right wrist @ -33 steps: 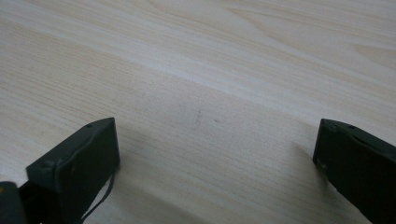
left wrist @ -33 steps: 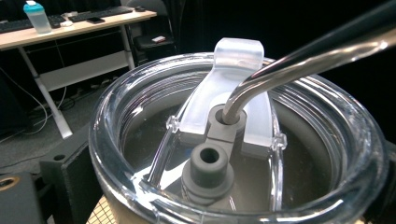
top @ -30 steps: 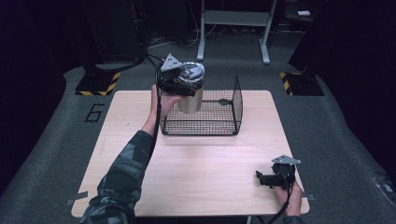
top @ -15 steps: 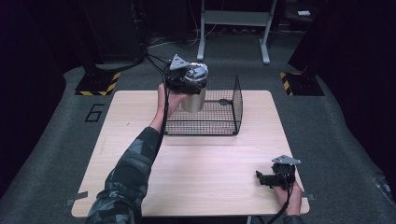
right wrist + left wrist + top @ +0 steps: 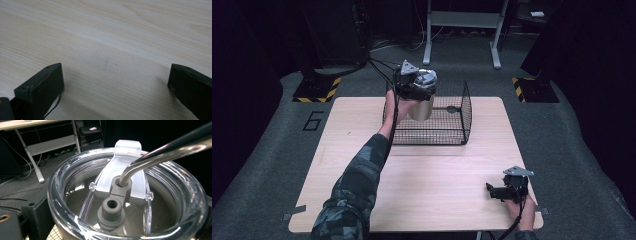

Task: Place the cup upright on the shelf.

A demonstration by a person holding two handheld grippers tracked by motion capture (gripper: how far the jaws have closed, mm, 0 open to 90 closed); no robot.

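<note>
A steel tumbler [image 5: 422, 108] with a clear lid [image 5: 125, 182] and a bent metal straw [image 5: 160, 152] hangs over the back left part of a black wire basket [image 5: 464, 116]. My left gripper [image 5: 413, 84] is shut on it near the top, and its black jaws flank the lid in the left gripper view. Whether the tumbler's base touches the basket floor I cannot tell. My right gripper [image 5: 494, 191] rests on the wooden table [image 5: 362, 150] at the front right. Its jaws stand wide open over bare wood [image 5: 112, 37] with nothing between them.
The basket sits at the table's back middle. Behind the table stand a white desk frame [image 5: 462, 30] and dark equipment. Yellow-black striped markers [image 5: 318, 90] lie on the grey floor at both back corners.
The left gripper has carried the tumbler slightly to the right over the basket. The right gripper has stayed where it was.
</note>
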